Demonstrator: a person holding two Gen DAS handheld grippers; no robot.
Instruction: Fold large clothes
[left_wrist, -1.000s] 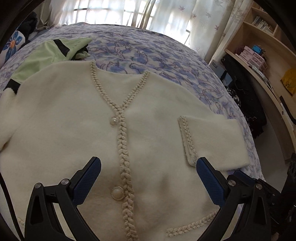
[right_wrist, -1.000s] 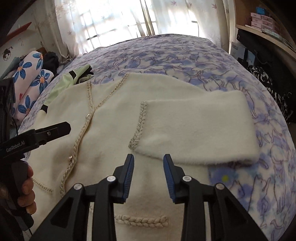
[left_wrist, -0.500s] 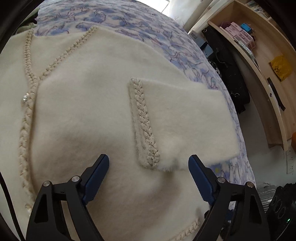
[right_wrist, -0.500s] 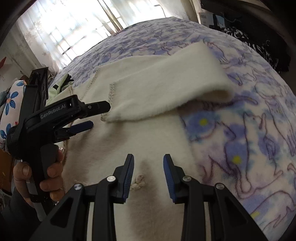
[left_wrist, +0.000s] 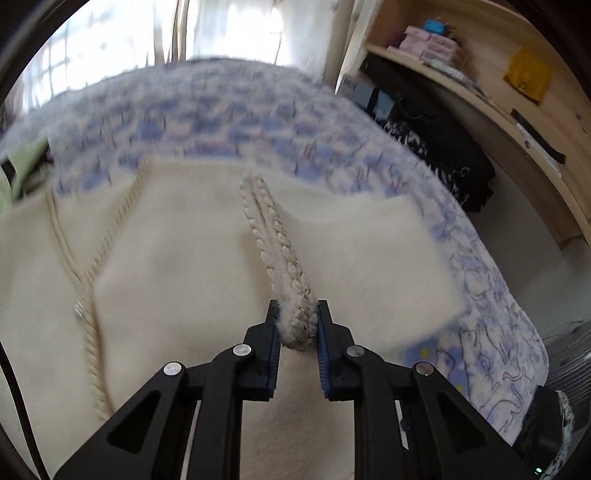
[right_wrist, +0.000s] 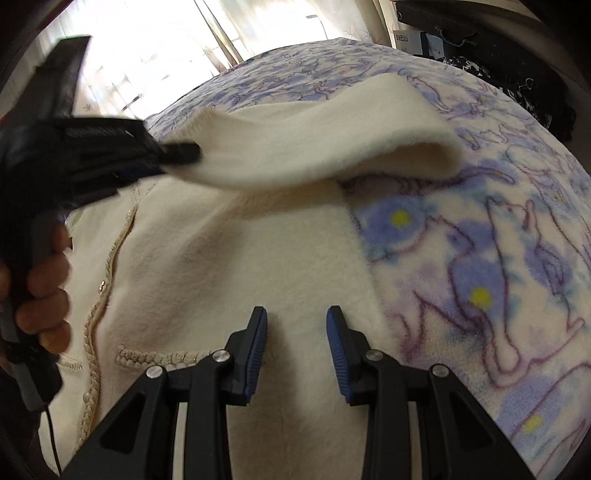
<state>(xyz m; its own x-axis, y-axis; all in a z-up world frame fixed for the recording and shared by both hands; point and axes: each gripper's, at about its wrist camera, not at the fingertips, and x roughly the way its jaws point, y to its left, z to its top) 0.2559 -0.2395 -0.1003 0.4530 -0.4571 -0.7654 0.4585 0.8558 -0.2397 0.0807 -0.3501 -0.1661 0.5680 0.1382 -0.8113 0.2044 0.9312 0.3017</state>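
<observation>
left tongs (left_wrist: 295, 325): clamped on the braided cuff (left_wrist: 291, 295) of the sleeve (right_wrist: 314, 147) (lifted off the bed (right_wrist: 498, 258)) | right tongs (right_wrist: 296, 328): apart, holding nothing, over the hem | cardigan (right_wrist: 240, 258): flat on bed, sleeve at 12 o'clock from right tongs

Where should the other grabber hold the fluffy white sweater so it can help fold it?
Probably the bottom side edge of the cream cardigan, where it meets the blanket. The open right gripper hovers right above it, so coming straight down looks easiest, pinching the flat hem corner. The left gripper is shut on the braided sleeve cuff, so the sleeve is lifted.
</observation>
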